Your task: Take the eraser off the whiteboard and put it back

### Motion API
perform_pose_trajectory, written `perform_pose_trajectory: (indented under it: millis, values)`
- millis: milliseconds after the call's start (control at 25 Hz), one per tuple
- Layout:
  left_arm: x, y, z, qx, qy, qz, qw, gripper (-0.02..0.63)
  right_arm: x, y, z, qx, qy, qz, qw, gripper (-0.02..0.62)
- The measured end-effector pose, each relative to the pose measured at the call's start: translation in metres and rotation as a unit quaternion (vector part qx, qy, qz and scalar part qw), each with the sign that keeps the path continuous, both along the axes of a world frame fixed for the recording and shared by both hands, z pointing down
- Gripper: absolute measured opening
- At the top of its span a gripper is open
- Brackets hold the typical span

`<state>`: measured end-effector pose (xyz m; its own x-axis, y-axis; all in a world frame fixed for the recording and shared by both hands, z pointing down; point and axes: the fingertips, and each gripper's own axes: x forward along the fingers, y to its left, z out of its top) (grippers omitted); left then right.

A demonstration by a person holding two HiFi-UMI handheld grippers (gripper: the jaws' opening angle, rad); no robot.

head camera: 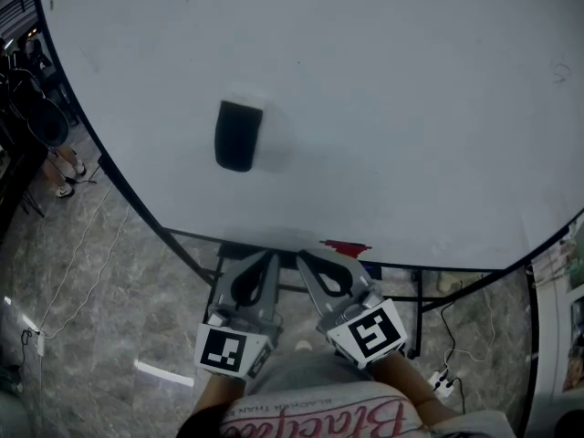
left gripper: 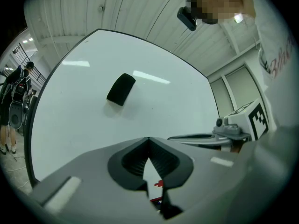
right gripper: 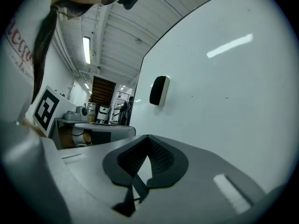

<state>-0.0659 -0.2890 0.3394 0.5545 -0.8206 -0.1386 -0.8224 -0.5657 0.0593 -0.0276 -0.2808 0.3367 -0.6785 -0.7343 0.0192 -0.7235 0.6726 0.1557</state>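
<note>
A black eraser (head camera: 238,135) clings to the large whiteboard (head camera: 411,108), left of the board's middle. Both grippers hang below the board's lower edge, close side by side, well short of the eraser. My left gripper (head camera: 270,257) is shut with nothing between its jaws. Beside it, my right gripper (head camera: 300,257) is also shut and empty. In the left gripper view the eraser (left gripper: 121,89) lies up and left of the closed jaw tips (left gripper: 149,139). From the right gripper view the eraser (right gripper: 159,90) shows above the closed tips (right gripper: 148,137).
A small red object (head camera: 345,246) sits at the board's bottom edge just beyond the grippers. Black stand legs and cables run over the marble floor, with a power strip (head camera: 444,383) at the right. A person (left gripper: 11,101) stands far off to the left.
</note>
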Motion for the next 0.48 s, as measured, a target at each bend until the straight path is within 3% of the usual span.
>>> perform_pose_trajectory:
  millis: [480]
  values:
    - [-0.0004, 0.0008, -0.0045, 0.005, -0.001, 0.001, 1.0, 0.0, -0.0022, -0.0011, -0.0005, 0.004, 0.013, 0.006, 1.0, -0.002]
